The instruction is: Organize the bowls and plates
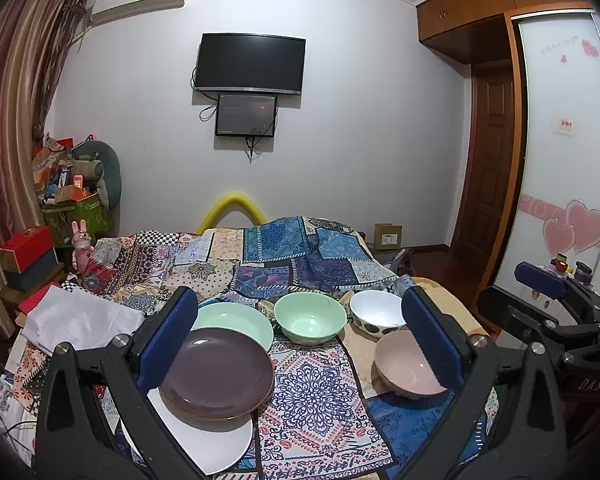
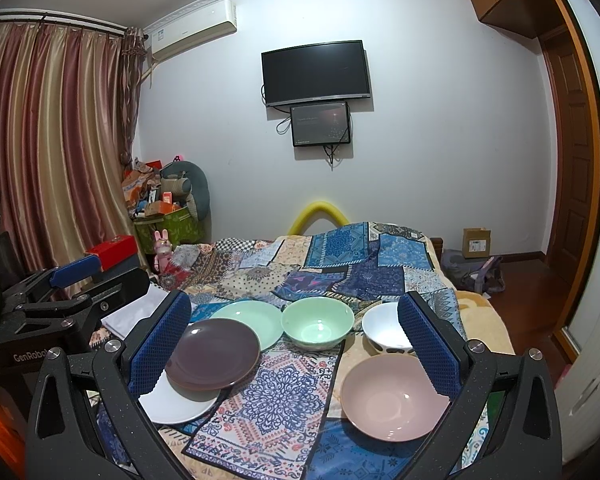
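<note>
On the patchwork-covered bed, a dark purple plate (image 1: 216,372) (image 2: 212,354) lies on a white plate (image 1: 220,444) (image 2: 176,402). Behind it is a mint green plate (image 1: 240,322) (image 2: 252,320). A mint green bowl (image 1: 310,318) (image 2: 318,322), a white spotted bowl (image 1: 376,312) (image 2: 386,330) and a pink bowl (image 1: 406,364) (image 2: 394,398) stand to the right. My left gripper (image 1: 300,340) is open and empty above the plates. My right gripper (image 2: 296,344) is open and empty, also seen at the left wrist view's right edge (image 1: 548,292).
A white folded cloth (image 1: 80,316) lies at the bed's left. Red boxes (image 1: 26,248), a pink rabbit toy (image 1: 80,246) and a cluttered green bin (image 1: 76,208) stand at the left wall. A cardboard box (image 2: 476,242) and wardrobe (image 1: 564,140) are at the right.
</note>
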Action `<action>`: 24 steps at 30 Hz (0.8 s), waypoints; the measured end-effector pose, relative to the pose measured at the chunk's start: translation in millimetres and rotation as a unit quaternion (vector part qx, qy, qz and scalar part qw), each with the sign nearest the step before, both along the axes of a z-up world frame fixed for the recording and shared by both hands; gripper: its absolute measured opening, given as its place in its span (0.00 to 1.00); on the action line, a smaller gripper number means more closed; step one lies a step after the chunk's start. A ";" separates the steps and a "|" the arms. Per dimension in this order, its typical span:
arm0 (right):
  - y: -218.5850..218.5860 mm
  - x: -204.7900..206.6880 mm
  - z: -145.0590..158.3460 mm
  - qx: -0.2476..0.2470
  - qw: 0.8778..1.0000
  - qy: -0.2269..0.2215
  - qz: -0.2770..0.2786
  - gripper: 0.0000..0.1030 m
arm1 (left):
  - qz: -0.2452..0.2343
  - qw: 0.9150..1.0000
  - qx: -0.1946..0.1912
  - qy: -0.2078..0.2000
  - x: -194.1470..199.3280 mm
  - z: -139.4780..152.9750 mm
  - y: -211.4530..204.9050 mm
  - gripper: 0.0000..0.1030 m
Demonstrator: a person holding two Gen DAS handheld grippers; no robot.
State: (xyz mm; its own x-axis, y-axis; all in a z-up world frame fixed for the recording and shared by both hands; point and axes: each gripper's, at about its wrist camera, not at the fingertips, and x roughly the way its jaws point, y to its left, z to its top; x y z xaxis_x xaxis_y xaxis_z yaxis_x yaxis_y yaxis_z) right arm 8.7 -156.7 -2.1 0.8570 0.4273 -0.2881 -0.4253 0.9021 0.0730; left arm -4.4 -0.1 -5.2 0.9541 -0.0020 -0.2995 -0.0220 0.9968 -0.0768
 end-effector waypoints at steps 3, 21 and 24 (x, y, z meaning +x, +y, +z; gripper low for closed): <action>-0.1 0.1 -0.1 0.000 1.000 0.000 0.000 1.00 | 0.001 1.000 0.000 0.000 -0.6 0.4 0.1 1.00; 2.5 2.4 -4.0 0.000 1.000 0.001 0.000 1.00 | 0.000 1.000 0.002 -0.002 -2.9 0.7 -1.8 1.00; 3.0 2.5 -4.3 0.001 1.000 0.001 0.000 1.00 | 0.000 1.000 0.002 -0.001 -2.8 0.8 -1.9 1.00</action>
